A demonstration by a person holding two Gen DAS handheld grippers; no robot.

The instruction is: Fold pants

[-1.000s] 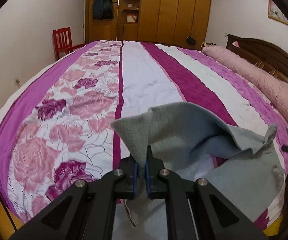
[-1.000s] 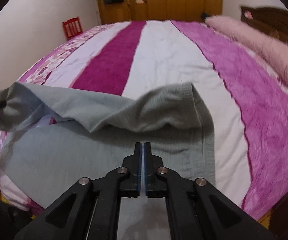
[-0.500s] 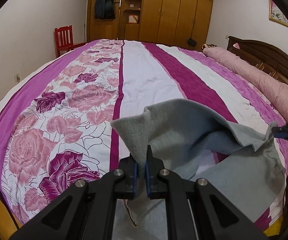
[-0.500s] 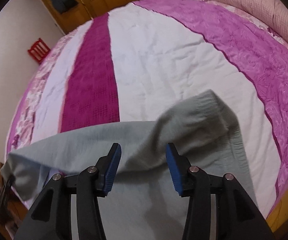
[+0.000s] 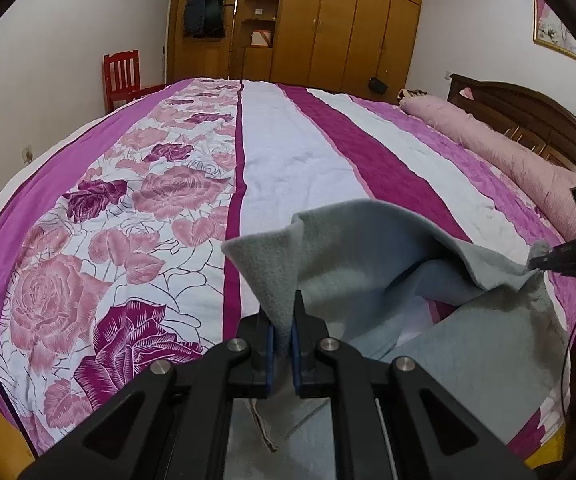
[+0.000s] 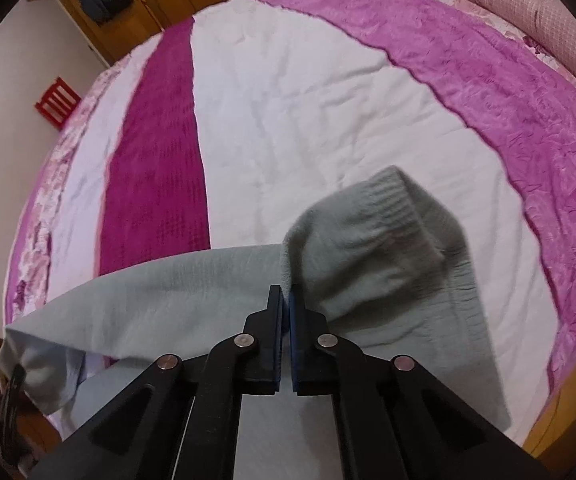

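Right hand-held gripper (image 6: 286, 300) has just snapped closed: half a second back its blue pads stood wide over the cloth, and now they are clenched on a pinch of the grey pants (image 6: 367, 248), right at the edge beside the ribbed waistband. So I've got my second hold. The wrist has rolled too, and the bed looks tilted in this view.

Left hand-held gripper (image 5: 283, 320) hasn't budged; it stays clamped on the other corner of the pants, fabric standing up in a peak between its pads, same as a second ago.

Between the two holds the upper layer is lifted and sags in a shallow swag, while the rest of the pants lies flat on the near edge of the bed (image 5: 288, 152), over the white and magenta stripes of the quilt. From the left view I can see the right tool pinching the far corner at the frame's edge.

My read: both corners secured, so the fold itself can start, carrying this lifted edge across. The risk is a thin pinch slipping on the right side.
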